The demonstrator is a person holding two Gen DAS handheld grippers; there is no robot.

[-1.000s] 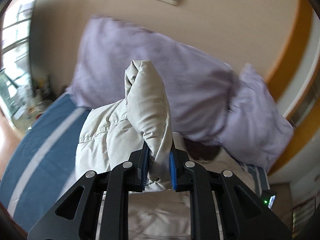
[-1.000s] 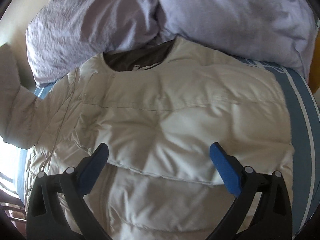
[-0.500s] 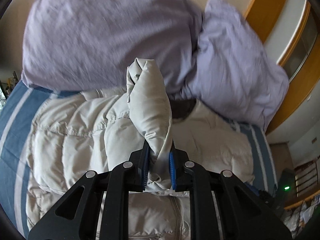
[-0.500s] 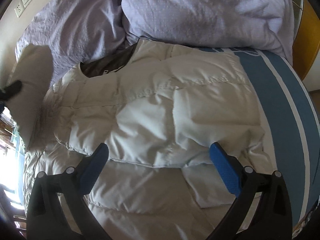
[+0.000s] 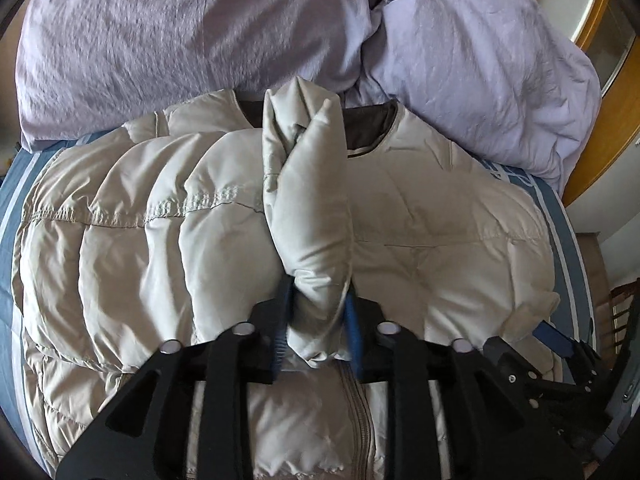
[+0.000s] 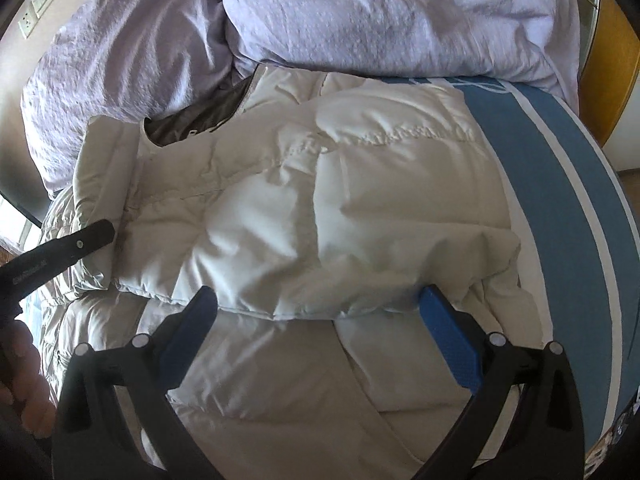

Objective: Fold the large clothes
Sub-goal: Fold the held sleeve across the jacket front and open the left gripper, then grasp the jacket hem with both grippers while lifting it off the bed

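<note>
The puffy cream jacket (image 5: pixel 168 240) lies flat on the blue striped bed (image 6: pixel 568 184), collar toward the purple pillows (image 5: pixel 192 36), zipper running down toward the camera. Its sleeve (image 5: pixel 308 208) stands up long and thin between the left tongs (image 5: pixel 318 320). These tongs have just been opening, and the blue pads look loose on it now. Earlier the sleeve was high by the wall; now it is low over the jacket's chest. The right tongs (image 6: pixel 318 322) are wide open above the folded side, holding nothing.
</note>
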